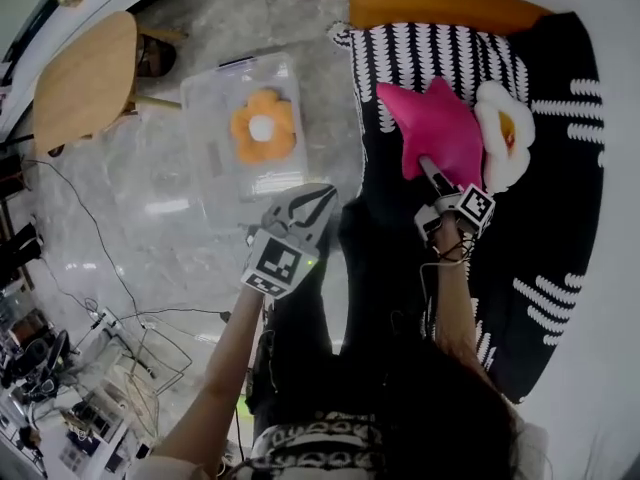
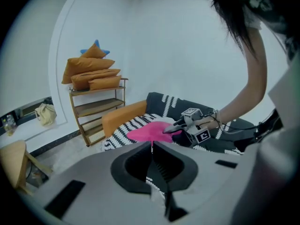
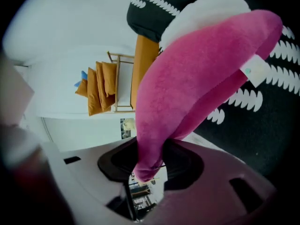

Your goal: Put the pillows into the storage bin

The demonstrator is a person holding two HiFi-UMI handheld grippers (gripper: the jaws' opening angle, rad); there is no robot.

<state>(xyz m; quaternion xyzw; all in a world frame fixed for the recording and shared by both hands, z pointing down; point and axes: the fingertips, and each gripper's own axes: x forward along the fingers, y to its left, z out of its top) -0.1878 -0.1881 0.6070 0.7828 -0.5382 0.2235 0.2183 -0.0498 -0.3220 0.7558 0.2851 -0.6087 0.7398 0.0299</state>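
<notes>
bright, even light; fisheye-warped edges

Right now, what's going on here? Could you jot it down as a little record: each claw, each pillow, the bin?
Left claw: shut, empty
Right claw: shut on one point of the pink star pillow
Storage bin: clear, on the floor
Orange flower pillow: inside the bin
Fried-egg pillow: on the black-and-white cover, beside the pink star pillow
Long orange cushion: at the cover's far edge
</notes>
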